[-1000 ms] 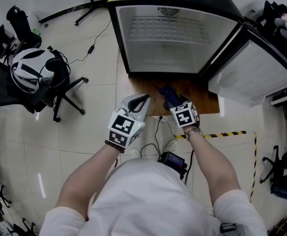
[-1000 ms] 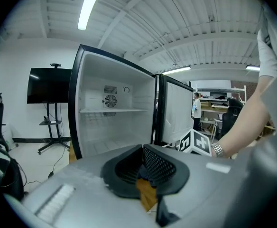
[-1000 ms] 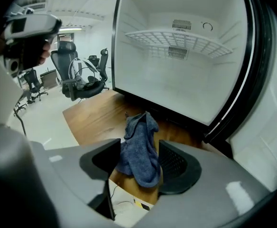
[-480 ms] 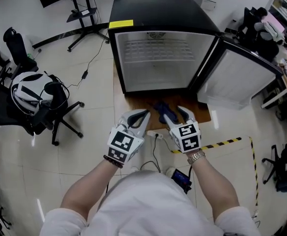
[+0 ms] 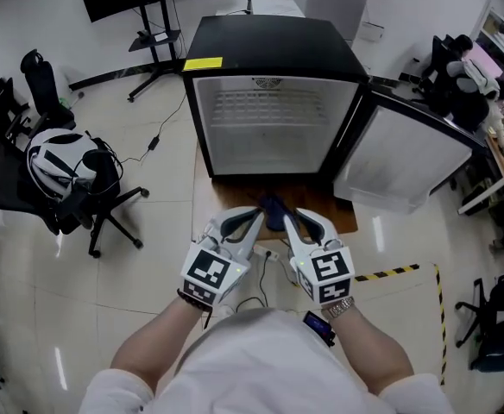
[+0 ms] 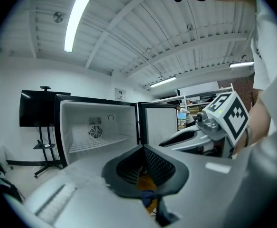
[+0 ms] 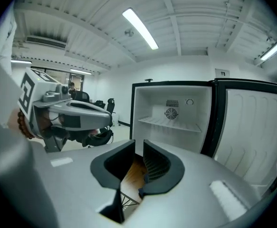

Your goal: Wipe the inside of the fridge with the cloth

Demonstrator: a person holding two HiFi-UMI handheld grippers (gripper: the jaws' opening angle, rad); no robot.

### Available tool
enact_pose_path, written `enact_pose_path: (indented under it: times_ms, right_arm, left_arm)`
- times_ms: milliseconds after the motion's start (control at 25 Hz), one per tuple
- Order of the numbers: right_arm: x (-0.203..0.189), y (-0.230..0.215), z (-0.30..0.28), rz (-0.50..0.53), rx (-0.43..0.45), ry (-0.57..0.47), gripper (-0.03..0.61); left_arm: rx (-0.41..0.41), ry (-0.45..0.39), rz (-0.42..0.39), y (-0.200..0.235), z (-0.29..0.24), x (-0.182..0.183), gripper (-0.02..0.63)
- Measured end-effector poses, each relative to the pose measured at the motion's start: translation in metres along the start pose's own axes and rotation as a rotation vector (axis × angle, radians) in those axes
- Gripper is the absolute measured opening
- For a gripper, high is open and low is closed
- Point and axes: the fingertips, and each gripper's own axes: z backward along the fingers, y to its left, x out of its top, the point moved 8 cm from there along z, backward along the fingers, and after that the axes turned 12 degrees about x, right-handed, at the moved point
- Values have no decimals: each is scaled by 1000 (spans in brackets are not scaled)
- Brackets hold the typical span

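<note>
The left claw (image 5: 254, 216) is clenched on nothing. The right claw (image 5: 292, 221) has just been closing, now a slit apart and empty. At 12 o'clock the blue cloth (image 5: 274, 207) lies on the wooden board (image 5: 230, 198), outside the fridge (image 5: 274, 141): wiping is either pending or finished. The door (image 5: 403, 158) is swung to 2 o'clock, leaving the mouth unobstructed.
</note>
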Motion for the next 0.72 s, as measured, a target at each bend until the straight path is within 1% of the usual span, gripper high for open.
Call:
enact_pose_path:
  times_ms: [160, 480, 720]
  right_arm:
    - [10, 2, 15, 19, 32, -52, 2]
    - [16, 8, 31, 41, 79, -89, 2]
    - [16, 10, 38, 53, 79, -99, 2]
  left_arm:
    - [20, -23, -28, -11, 4, 11, 6]
    - [35, -32, -71, -30, 7, 18, 6]
    - [35, -50, -82, -37, 8, 20, 6]
